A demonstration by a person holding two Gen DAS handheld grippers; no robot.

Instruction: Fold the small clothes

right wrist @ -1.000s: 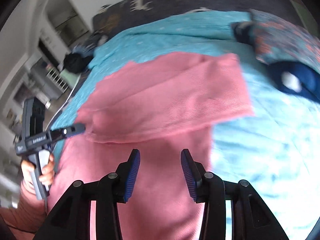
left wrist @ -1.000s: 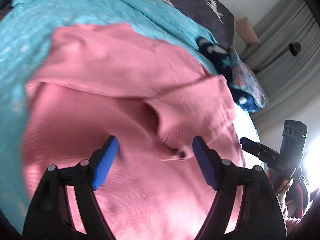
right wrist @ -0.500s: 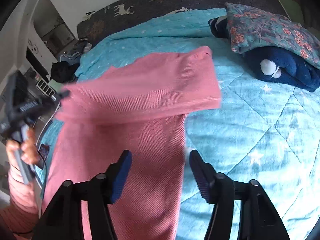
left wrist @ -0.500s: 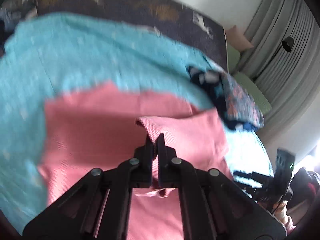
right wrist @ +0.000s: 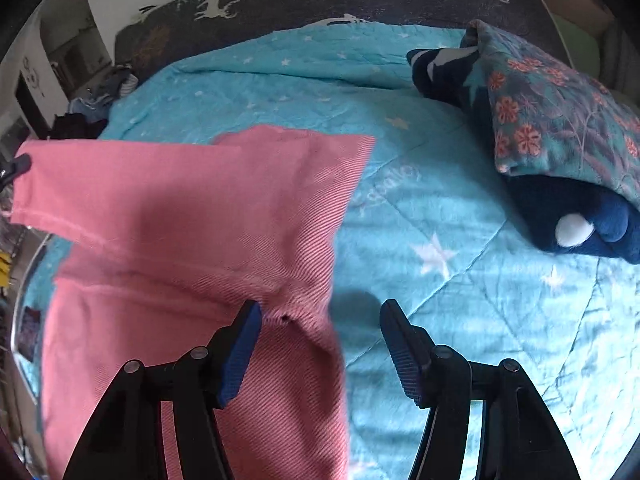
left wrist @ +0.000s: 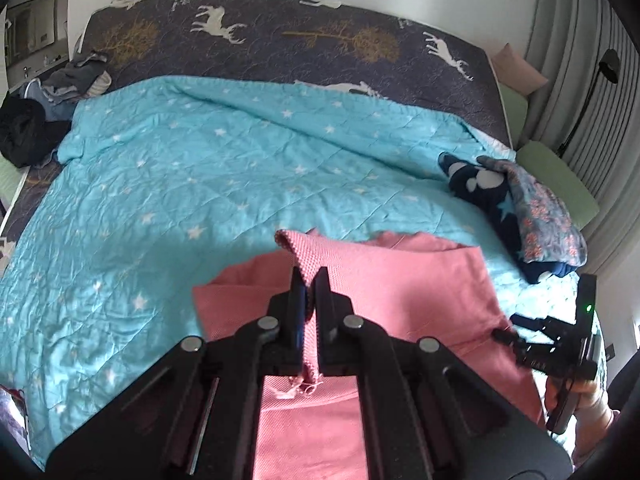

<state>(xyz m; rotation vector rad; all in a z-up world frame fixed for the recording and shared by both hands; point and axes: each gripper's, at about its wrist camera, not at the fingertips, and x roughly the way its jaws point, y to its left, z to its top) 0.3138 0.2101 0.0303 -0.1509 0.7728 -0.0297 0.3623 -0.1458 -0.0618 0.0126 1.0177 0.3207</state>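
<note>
A pink knit garment [left wrist: 400, 280] lies partly folded on the turquoise star quilt [left wrist: 200, 168]. My left gripper [left wrist: 309, 280] is shut on a fold of the pink garment and holds it lifted above the quilt. In the right wrist view the pink garment [right wrist: 192, 216] fills the left half, one end held up at the far left. My right gripper [right wrist: 320, 316] is open, its left finger [right wrist: 240, 348] touching the garment near a small hole, its right finger over bare quilt [right wrist: 460, 240]. The right gripper also shows in the left wrist view [left wrist: 504, 334].
A stack of folded clothes, floral teal over navy [left wrist: 532, 216], lies at the quilt's right edge, also in the right wrist view [right wrist: 560, 140]. A dark deer-print cover [left wrist: 280, 40] runs along the far side. Dark clothes [left wrist: 24, 128] are heaped at the far left.
My left gripper closed on the pink garment and lifted a fold upward and back. My right gripper opened wider and moved to the garment's right edge.
</note>
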